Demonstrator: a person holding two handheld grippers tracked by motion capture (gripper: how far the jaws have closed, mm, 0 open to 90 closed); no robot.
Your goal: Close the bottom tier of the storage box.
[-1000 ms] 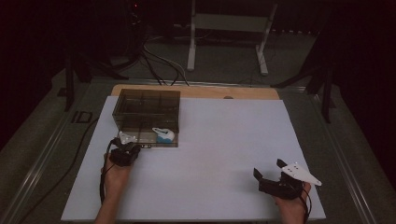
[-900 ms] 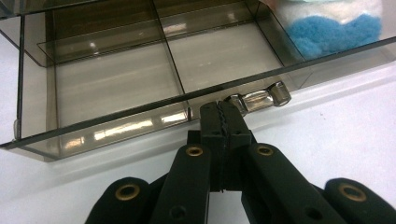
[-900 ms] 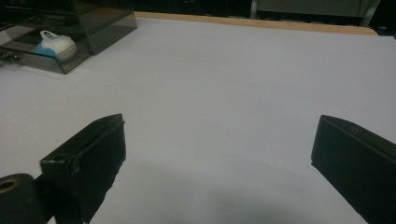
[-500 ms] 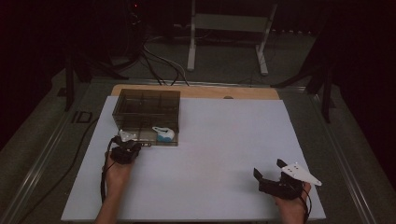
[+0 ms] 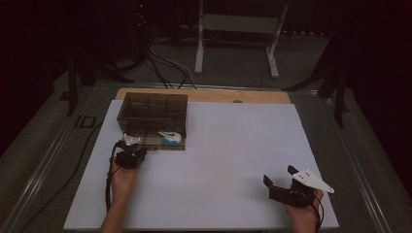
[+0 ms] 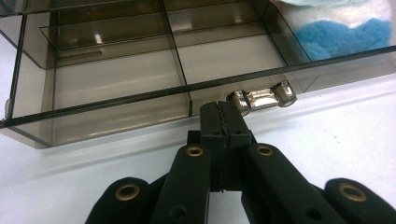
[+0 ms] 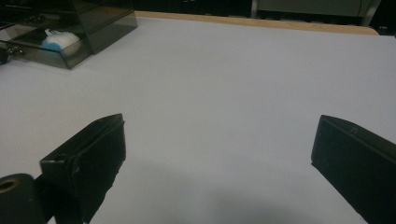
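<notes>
Left gripper (image 6: 223, 112) sits with its jaws pressed together, tips right up against the front wall of the smoky clear box (image 5: 153, 114), beside the shiny metal latch (image 6: 261, 96) just to their right. Beyond the tips, the divided compartments lie bare; off to the far right of them rests a blue-and-white sponge-like thing (image 6: 343, 30). Right gripper (image 5: 281, 177) rests well apart from the box on the white table sheet (image 5: 233, 145), jaws spread wide, holding nothing, the box far ahead to its left.
</notes>
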